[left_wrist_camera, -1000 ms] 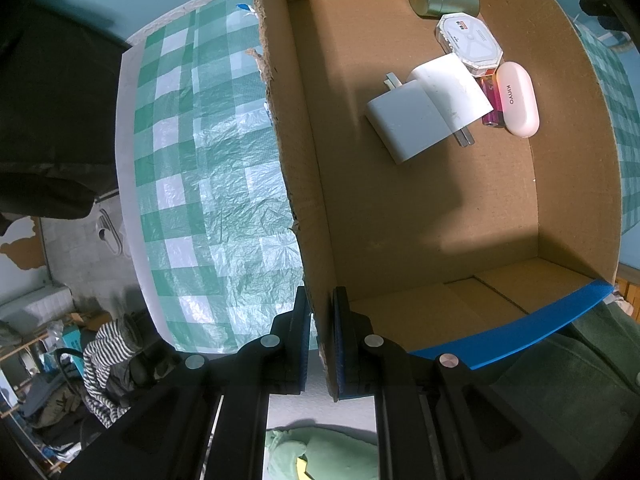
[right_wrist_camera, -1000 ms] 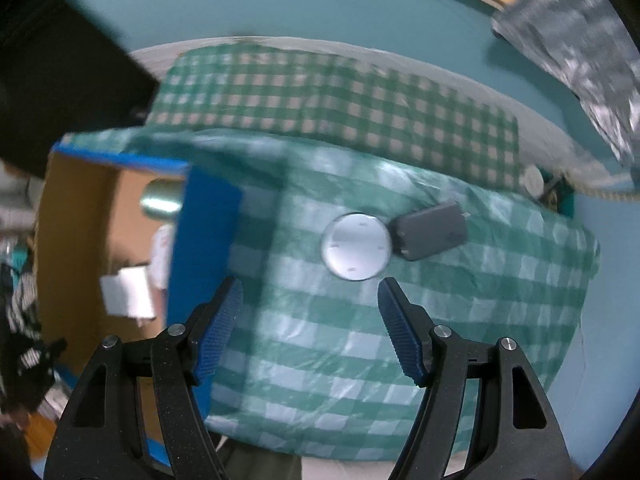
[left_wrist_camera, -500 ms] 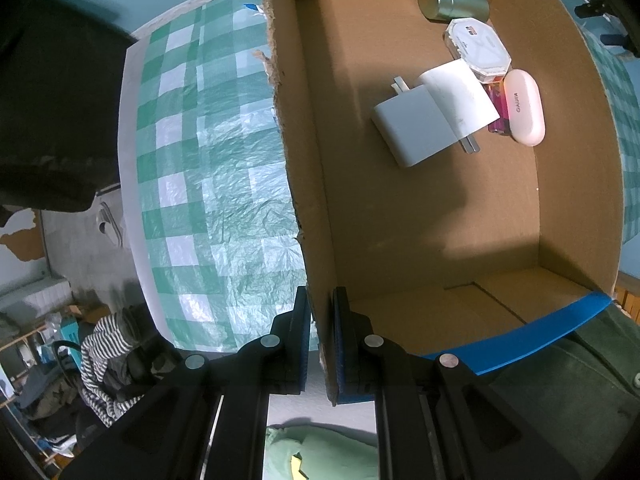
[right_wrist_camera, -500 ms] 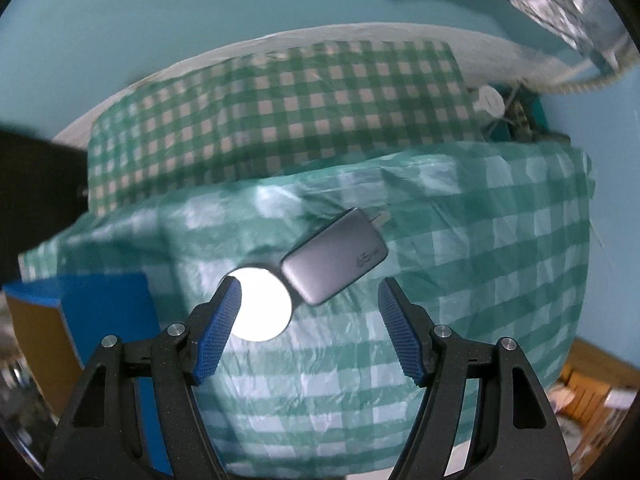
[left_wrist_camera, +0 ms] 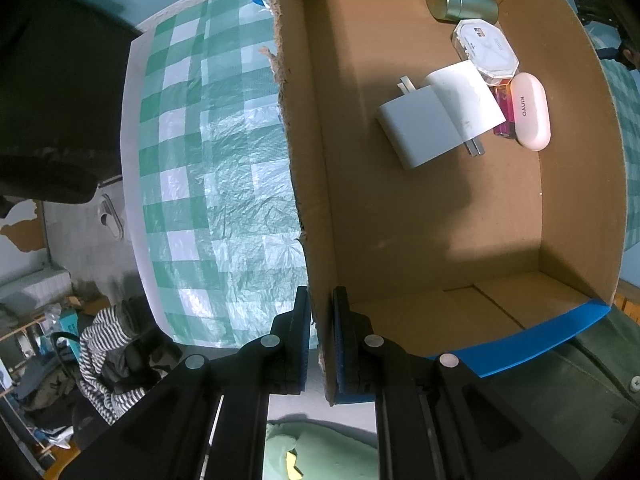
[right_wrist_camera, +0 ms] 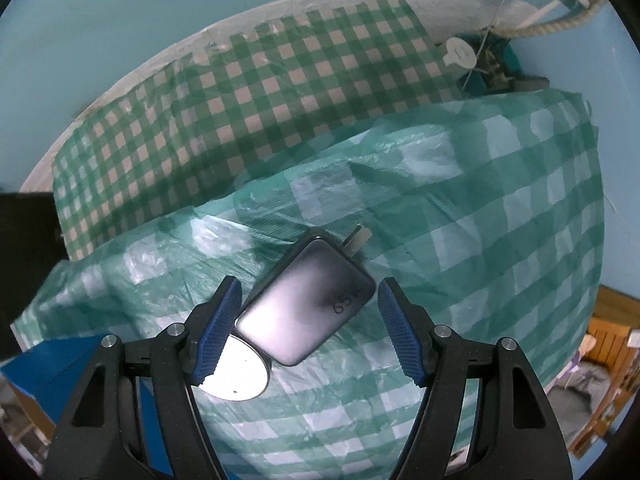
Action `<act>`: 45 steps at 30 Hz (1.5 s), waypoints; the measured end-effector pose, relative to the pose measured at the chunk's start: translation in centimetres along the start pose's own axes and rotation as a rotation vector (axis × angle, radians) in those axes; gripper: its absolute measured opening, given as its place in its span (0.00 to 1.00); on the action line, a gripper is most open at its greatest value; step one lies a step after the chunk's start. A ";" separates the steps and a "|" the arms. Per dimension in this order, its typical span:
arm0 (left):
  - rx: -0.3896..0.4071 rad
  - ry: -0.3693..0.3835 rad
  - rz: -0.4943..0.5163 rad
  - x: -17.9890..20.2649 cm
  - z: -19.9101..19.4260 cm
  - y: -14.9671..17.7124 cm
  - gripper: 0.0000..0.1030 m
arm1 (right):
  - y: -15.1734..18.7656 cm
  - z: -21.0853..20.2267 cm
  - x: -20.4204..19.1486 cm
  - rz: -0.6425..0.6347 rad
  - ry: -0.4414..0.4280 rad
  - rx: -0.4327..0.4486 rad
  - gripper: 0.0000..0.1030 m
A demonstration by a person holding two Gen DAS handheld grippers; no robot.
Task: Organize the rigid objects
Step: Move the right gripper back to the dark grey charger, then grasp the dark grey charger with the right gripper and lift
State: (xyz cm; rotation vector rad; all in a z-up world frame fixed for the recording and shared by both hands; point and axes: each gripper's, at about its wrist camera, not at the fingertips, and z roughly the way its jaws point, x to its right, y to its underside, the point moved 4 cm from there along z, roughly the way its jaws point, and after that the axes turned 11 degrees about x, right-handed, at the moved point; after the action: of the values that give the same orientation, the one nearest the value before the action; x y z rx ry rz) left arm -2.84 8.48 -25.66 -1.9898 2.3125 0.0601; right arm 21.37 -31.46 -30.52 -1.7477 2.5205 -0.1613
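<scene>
- We see the right gripper [right_wrist_camera: 310,322] with its jaws spread wide, and it has come down over the dark charger [right_wrist_camera: 306,302], which a second ago sat small at mid-frame and now fills the gap between the blue pads; the pads do not press on it.
- The round silver disc [right_wrist_camera: 240,376], earlier left of the charger, now sits at lower left, partly behind the left finger and under the charger's corner.
- The left gripper [left_wrist_camera: 320,344] stays pinched on the torn wall of the cardboard box [left_wrist_camera: 308,184], in the same place as before.
- The box still holds a green tin [left_wrist_camera: 460,0], an octagonal case [left_wrist_camera: 486,48], a white adapter [left_wrist_camera: 420,132] and a pink case [left_wrist_camera: 530,110] at upper right.
- A green checked plastic cloth [right_wrist_camera: 500,240] covers the table, against teal walls.
- A white sheet in the box hides part of what lies beneath it; we cannot make that out.
</scene>
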 end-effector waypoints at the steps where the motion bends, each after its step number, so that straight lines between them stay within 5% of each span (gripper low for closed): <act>1: 0.000 0.001 -0.001 0.0 0.0 0.0 0.10 | 0.1 0.1 -0.1 -0.006 -0.003 -0.005 0.66; 12: -0.002 0.010 0.007 0.1 0.1 0.0 0.10 | 0.8 -0.3 -1.3 -0.168 -0.041 0.004 0.45; 22: 0.000 0.009 0.018 0.2 0.2 -0.1 0.10 | 4.0 -0.1 -2.9 -0.347 -0.083 -0.023 0.41; 45: 0.008 0.007 0.025 0.3 0.1 -0.2 0.10 | 6.8 0.1 -1.9 -0.392 -0.090 0.022 0.39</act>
State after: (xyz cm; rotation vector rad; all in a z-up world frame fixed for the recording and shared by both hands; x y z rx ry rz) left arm -2.68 8.19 -25.78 -1.9608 2.3385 0.0448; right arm 15.68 -27.30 -31.45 -2.1664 2.0818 -0.1259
